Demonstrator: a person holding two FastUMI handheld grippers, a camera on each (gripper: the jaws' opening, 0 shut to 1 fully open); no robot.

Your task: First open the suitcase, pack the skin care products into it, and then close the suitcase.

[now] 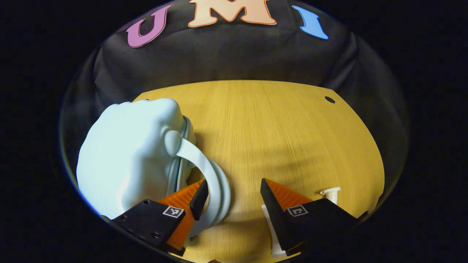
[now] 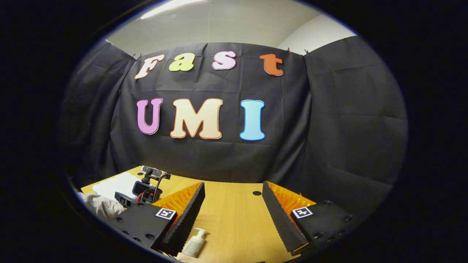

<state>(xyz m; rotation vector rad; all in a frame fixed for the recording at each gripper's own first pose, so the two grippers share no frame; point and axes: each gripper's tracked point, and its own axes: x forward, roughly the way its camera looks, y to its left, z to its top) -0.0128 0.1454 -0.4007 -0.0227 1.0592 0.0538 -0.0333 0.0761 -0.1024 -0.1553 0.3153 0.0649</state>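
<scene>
A pale blue suitcase [image 1: 128,157] lies at the table's left with its zip line closed. Its curved handle [image 1: 208,171] arcs out toward me. My left gripper [image 1: 232,190] is open, and its left finger [image 1: 190,199] rests against the inner side of that handle. A white pump bottle [image 1: 331,193] peeks out behind the right finger, and another white item [image 1: 274,233] lies partly hidden under it. In the right gripper view my right gripper [image 2: 233,190] hangs open above the table, with a white pump bottle [image 2: 195,241] below its left finger. The suitcase [image 2: 113,186] shows far left.
The wooden table [image 1: 278,138] has a small round hole [image 1: 329,99] near its far right corner. The booth's black cloth wall closes in the back and sides. In the right gripper view the other gripper's camera mount [image 2: 146,190] and a gloved hand [image 2: 102,206] sit at the left.
</scene>
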